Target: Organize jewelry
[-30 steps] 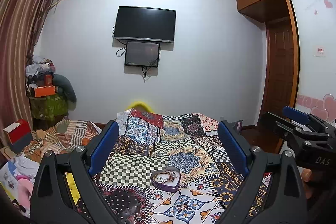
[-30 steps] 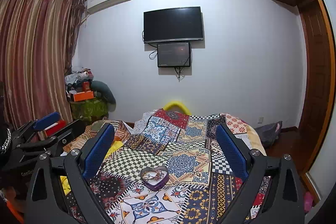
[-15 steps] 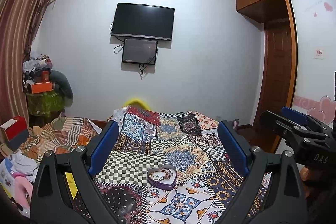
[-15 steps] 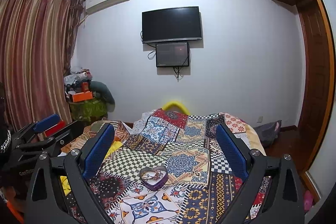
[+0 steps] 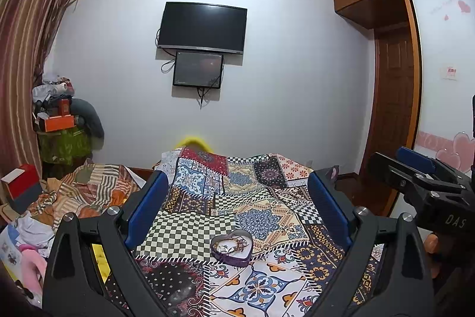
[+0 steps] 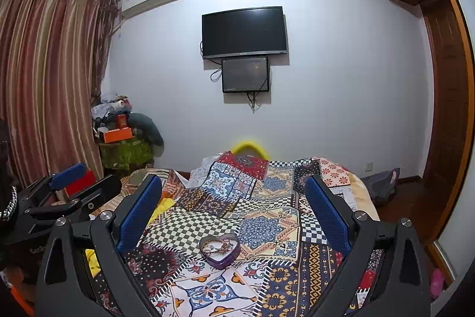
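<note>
On the patchwork bedspread (image 5: 255,216), left wrist view: heart-shaped jewelry tin (image 5: 232,247), uncovered, tangled jewelry (image 5: 230,245) inside; left tool (image 5: 236,207) spread wide, holding nothing, above the bed. Right wrist view: same tin (image 6: 219,250) between the fingers of the right tool (image 6: 234,205), likewise spread and empty-handed.

The jewelry pieces inside the heart-shaped tin (image 5: 232,247) are too small to tell apart; only a tangle of chains is seen. The right gripper (image 5: 421,177) is cut off by the picture's edge, and the yellow object (image 6: 248,147) behind the patchwork bedspread (image 6: 267,198) is mostly hidden.
</note>
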`<state>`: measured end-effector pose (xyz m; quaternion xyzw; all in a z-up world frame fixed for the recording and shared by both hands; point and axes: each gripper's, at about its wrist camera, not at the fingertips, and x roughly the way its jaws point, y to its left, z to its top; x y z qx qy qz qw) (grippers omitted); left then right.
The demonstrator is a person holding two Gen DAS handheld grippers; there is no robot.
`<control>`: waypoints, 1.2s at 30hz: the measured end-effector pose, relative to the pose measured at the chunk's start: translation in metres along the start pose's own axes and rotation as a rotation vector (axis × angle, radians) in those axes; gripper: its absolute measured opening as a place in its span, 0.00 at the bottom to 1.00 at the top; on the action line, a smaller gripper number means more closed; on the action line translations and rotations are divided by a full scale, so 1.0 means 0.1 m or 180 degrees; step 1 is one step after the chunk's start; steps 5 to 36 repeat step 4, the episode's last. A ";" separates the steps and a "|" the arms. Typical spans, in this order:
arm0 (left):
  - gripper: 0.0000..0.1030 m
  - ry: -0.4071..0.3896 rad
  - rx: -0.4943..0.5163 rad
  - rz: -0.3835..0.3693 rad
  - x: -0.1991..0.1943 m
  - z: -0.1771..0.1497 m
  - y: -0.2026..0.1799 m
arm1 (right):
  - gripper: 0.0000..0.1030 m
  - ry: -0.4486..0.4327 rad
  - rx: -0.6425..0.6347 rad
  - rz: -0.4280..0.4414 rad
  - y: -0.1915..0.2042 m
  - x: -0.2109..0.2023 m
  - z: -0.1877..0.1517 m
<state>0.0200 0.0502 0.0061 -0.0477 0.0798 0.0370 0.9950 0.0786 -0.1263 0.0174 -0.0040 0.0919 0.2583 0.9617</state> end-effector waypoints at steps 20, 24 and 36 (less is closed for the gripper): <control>0.92 0.0022 -0.0004 0.0026 0.04 -0.02 0.04 | 0.93 0.0022 0.0015 0.0002 -0.01 0.04 -0.02; 0.92 0.0022 -0.0004 0.0026 0.04 -0.02 0.04 | 0.93 0.0022 0.0015 0.0002 -0.01 0.04 -0.02; 0.92 0.0022 -0.0004 0.0026 0.04 -0.02 0.04 | 0.93 0.0022 0.0015 0.0002 -0.01 0.04 -0.02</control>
